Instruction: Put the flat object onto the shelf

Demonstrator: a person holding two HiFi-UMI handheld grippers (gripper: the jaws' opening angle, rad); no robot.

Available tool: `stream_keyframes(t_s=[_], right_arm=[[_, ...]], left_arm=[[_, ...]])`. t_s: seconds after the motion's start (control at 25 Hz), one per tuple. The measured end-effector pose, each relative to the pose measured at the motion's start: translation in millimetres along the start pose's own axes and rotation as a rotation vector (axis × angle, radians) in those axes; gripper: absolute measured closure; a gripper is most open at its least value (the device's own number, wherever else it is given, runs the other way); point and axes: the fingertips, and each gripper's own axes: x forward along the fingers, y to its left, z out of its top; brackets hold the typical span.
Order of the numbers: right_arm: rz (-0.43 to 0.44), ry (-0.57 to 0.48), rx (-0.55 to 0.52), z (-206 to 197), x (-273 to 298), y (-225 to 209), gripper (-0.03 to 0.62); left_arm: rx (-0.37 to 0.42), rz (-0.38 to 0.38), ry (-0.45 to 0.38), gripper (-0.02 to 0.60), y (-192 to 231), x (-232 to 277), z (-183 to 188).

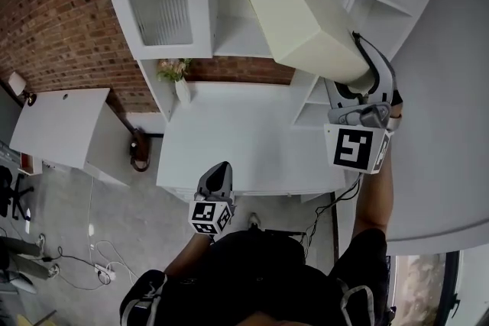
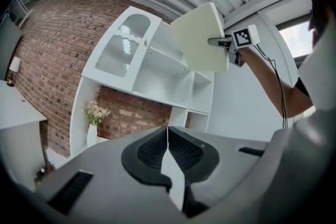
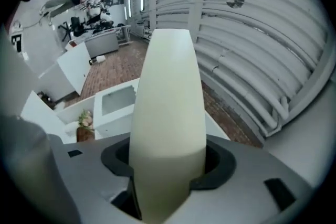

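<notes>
Cream board clamped in right gripper, held high before white shelf, left gripper low at desk edge, jaws together, empty, flower vase at desk's back

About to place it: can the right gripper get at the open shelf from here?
Probably yes: the right gripper holds the panel up before the open shelf, which looks bare; nothing visible stands between.

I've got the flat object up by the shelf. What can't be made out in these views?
- Head view: the flat object, held by the right gripper, covers the shelf's middle compartments.
- Right gripper view: the flat object fills the centre, hiding most of the shelf.
- Left gripper view: the left gripper's own body blocks the tabletop.
</notes>
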Motion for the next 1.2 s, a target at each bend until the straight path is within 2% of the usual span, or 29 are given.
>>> stream_keyframes(t_s=[0.12, 0.24, 0.56, 0.72, 1.2], right_arm=[[-0.029, 0.010, -0.147, 7.1, 31.0, -15.2, 0.321], [-0.029, 0.064, -0.285, 2.9, 63.0, -22.4, 0.319], [0.121, 0.209, -0.506, -39.1, 145.4, -9.0, 0.318], [0.149, 0.243, -0.535, -54.7, 173.2, 0.5, 0.316], [0.228, 0.298, -0.499, -95.1, 256.1, 14.0, 0.289]], left_arm=[[-0.003, -0.003, 0.005, 0.568, 0.4, 2.9, -0.9], [-0.005, -0.001, 0.009, 0.568, 2.1, 3.6, -1.6], [-0.011, 0.017, 0.008, 0.568, 10.2, 6.8, -1.3], [-0.014, 0.026, 0.008, 0.568, 13.6, 11.0, -1.3], [-0.009, 0.066, 0.015, 0.568, 27.2, 31.4, 0.6]])
